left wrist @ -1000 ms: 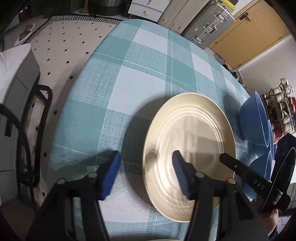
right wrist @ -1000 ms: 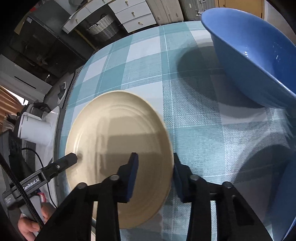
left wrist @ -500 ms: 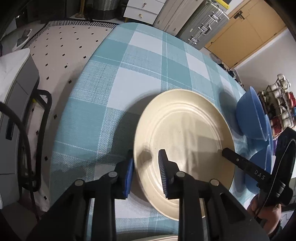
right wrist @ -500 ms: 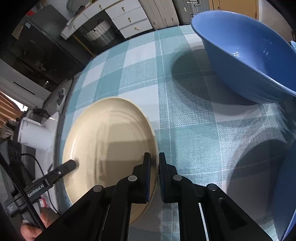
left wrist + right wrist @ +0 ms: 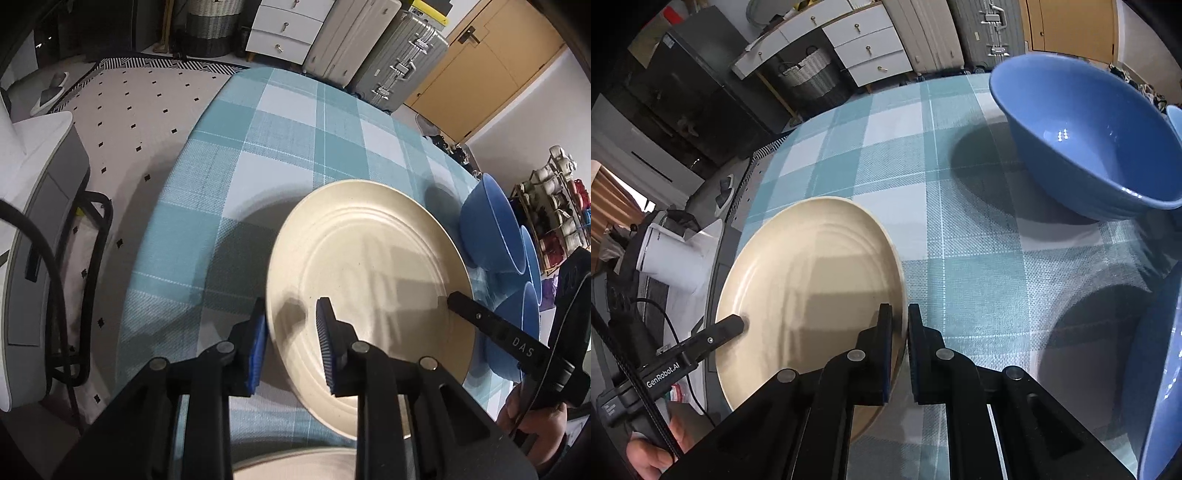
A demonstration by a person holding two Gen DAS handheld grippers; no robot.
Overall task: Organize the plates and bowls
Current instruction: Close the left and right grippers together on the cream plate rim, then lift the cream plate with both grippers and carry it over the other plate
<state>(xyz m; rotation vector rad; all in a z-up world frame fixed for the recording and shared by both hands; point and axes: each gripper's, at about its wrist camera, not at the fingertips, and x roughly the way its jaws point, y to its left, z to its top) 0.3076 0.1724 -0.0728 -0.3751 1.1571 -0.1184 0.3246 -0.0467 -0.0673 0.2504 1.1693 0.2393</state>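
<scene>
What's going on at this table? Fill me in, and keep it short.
A person holds a two-finger tool in each hand. The left tool and the right tool are each shut on opposite edges of one round cream ceramic plate, over the teal checked tablecloth. Its far edge looks raised off the cloth. Glossy blue ceramic bowls sit to the right, untouched. Another cream rim shows at the near edge.

Both grippers angle steeply down. The left gripper (image 5: pixel 291 345) is clamped on a rim at its 9 o'clock edge, and the right gripper (image 5: pixel 900 350) pinches nearly shut at 3 o'clock.
</scene>
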